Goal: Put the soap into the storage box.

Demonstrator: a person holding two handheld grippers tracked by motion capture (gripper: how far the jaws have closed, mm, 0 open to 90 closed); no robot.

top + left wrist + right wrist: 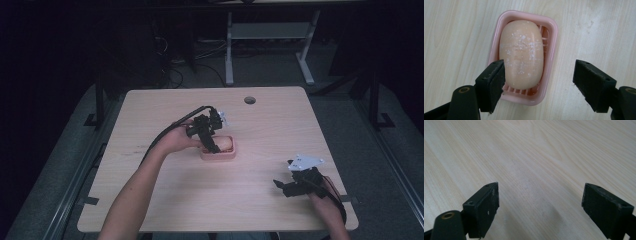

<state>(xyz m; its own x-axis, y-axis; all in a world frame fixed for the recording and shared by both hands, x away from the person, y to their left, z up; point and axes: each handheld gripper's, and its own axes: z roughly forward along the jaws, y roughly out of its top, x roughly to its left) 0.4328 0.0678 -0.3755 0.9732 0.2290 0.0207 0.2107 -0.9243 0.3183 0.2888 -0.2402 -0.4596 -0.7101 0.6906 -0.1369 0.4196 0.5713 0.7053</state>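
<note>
Bar of soap point(521, 53): peach-coloured, rounded oblong, dusted with white flecks, lying lengthwise in a pink soap dish point(552, 37) with a slatted floor. Judged a dense, rigid block, moderate weight for its size; curved flanks likely slick, and the surface would dent or scrape under hard pinching. Best hold looks to be across the short width at mid-length, pads on the two long sides above the dish rim; the dish itself seems light and could lift or skid with the bar. Left hand-held gripper point(539, 82) hovers directly above, jaws spread wide and empty: the soap's near end sits between them, hard against the left-hand pad, which overlaps the dish's near corner, while the right-hand pad stands well outside the rim over bare surface point(599, 30). So the bar is off-centre, toward that left pad. Right hand-held gripper point(540, 207), jaws also wide and empty, over plain wood, well apart from the dish.
</note>
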